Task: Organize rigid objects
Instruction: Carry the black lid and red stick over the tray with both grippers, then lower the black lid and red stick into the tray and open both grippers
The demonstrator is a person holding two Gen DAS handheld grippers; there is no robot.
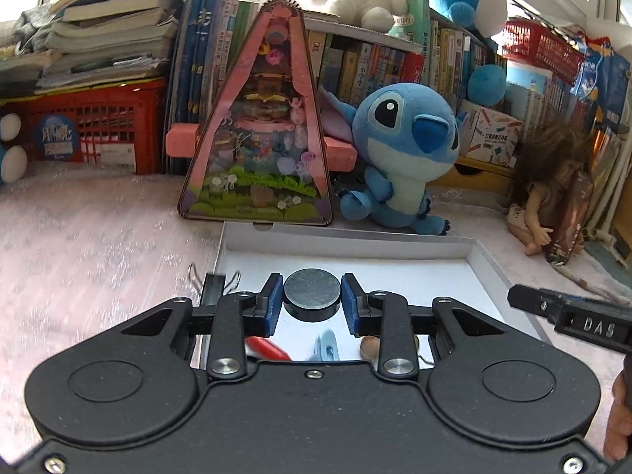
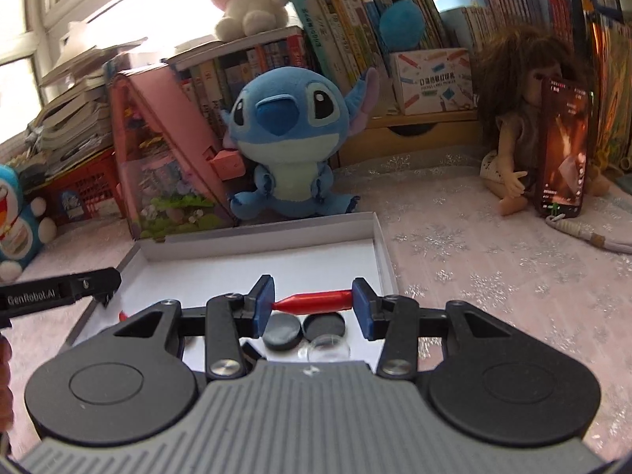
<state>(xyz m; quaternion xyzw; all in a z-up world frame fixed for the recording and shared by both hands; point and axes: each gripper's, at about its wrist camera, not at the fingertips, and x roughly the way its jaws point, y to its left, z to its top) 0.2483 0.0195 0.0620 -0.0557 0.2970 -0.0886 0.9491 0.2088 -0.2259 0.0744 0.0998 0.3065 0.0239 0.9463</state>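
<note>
daylight pours through a window (image 2: pixel 79 8) at the upper left, bleaching its panes white. the bench (image 2: pixel 474 260) wears a pale pink cloth with snowflake shapes. rows of upright books (image 1: pixel 379 63) line the back, with a wooden shelf (image 2: pixel 407 134) below them showing a drawer notch. a stack of flat books (image 1: pixel 106 31) rests on a red plastic crate (image 1: pixel 98 126) at the left. a blue plush toy (image 1: pixel 399 154) sits against the books beside a pink triangular box (image 1: pixel 260 126). a white plush (image 2: pixel 245 0) perches on top. a brown-haired doll (image 2: pixel 513 126) sits to the right behind a lit phone (image 2: pixel 563 146).
</note>
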